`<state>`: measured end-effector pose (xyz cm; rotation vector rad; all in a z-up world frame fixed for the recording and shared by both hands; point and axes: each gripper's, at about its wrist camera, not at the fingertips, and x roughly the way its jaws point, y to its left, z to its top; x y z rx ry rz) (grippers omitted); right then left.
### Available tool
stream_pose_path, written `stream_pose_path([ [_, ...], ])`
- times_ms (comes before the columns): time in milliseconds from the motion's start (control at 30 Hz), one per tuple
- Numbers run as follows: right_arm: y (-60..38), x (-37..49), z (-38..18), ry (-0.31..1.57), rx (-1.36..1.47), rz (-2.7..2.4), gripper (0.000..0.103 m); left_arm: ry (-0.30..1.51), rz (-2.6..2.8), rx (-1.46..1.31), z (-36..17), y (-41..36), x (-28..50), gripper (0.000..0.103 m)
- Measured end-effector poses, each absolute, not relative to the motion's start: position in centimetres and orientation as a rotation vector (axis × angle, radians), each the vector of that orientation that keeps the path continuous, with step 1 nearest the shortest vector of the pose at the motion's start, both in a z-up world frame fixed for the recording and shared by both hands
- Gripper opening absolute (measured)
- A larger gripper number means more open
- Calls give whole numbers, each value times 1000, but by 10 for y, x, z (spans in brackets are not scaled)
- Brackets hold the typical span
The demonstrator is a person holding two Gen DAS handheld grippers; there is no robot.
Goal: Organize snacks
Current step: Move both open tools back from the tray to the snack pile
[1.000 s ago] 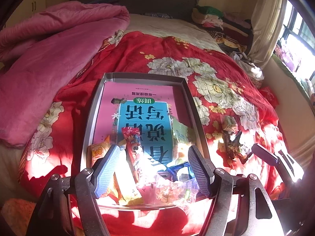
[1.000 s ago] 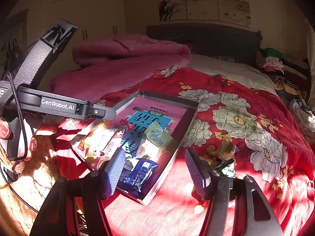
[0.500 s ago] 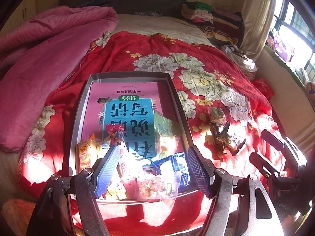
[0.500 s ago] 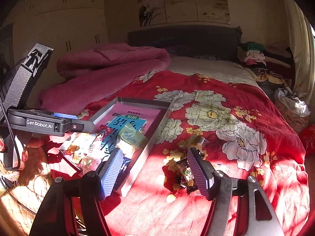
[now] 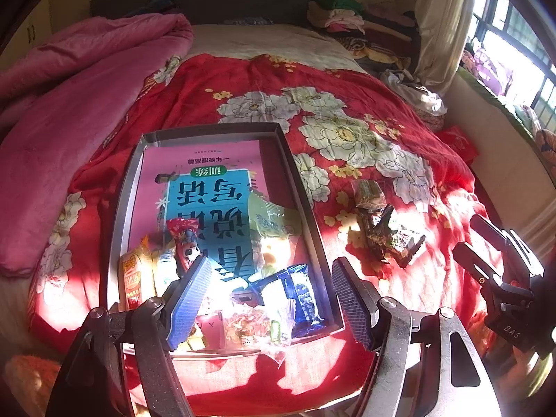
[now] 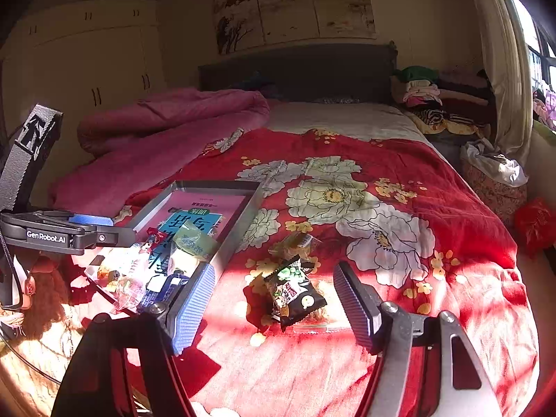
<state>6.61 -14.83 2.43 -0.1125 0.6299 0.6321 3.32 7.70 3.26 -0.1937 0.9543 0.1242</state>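
1. Left wrist view: the left tool (image 5: 267, 299) hangs wide apart and empty over the tray (image 5: 305, 187), where snack packets (image 5: 271, 222) lie on a book (image 5: 208, 194).
2. Right wrist view: the right tool (image 6: 274, 299) is opening, gripping nothing, above a black snack packet (image 6: 295, 292) lying loose on the bed (image 6: 382, 180) beside the tray (image 6: 239, 229).

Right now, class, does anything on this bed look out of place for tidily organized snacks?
Yes. A small pile of snack packets lies loose on the red floral quilt, beside the grey tray rather than inside it, where the other snacks sit on a book.
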Motion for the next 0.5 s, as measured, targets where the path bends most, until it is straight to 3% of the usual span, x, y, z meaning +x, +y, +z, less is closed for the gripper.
stream_pose_path([
  [500, -169, 79, 16, 648, -148, 569, 71, 1006, 57, -169, 20, 46, 49, 74],
])
